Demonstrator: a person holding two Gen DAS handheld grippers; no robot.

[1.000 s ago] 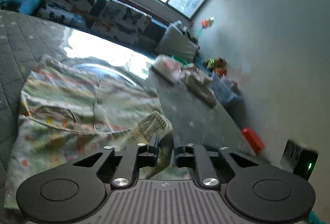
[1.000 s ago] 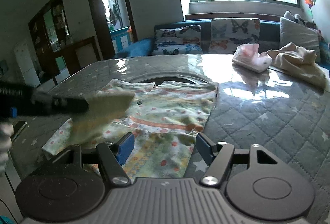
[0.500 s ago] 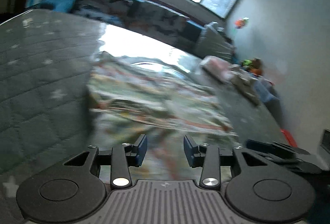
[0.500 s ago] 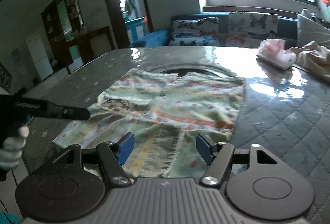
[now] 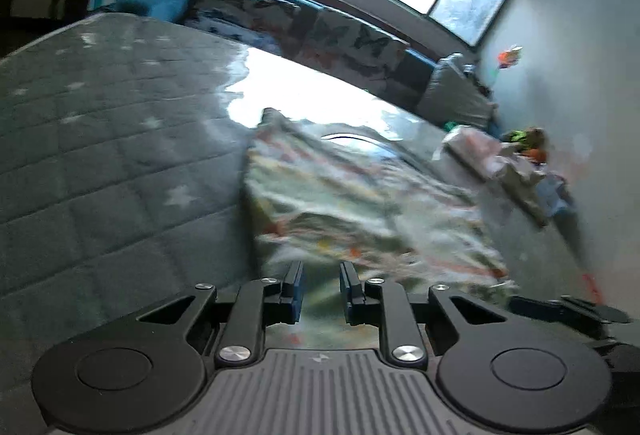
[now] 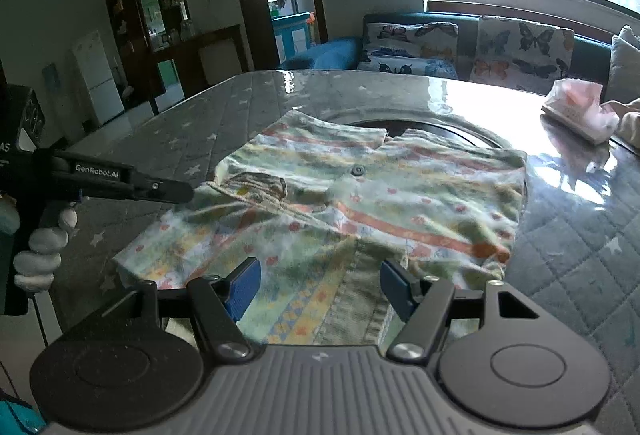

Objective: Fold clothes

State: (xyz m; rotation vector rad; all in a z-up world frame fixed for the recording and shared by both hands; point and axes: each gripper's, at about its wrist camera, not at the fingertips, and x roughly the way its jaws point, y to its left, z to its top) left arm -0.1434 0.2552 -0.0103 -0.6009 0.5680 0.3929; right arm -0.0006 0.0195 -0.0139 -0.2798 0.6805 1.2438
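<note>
2 grippers hover over our shirt (image 6: pixel 360 203), which lies flat on the quilted table (image 6: pixel 580 235). We see the right gripper (image 6: pixel 320 287) gaping wide above the near hem, and the left gripper (image 5: pixel 320 289) with jaws parted, empty. Blur smears the shirt's pattern; its near edge is hidden.
</note>
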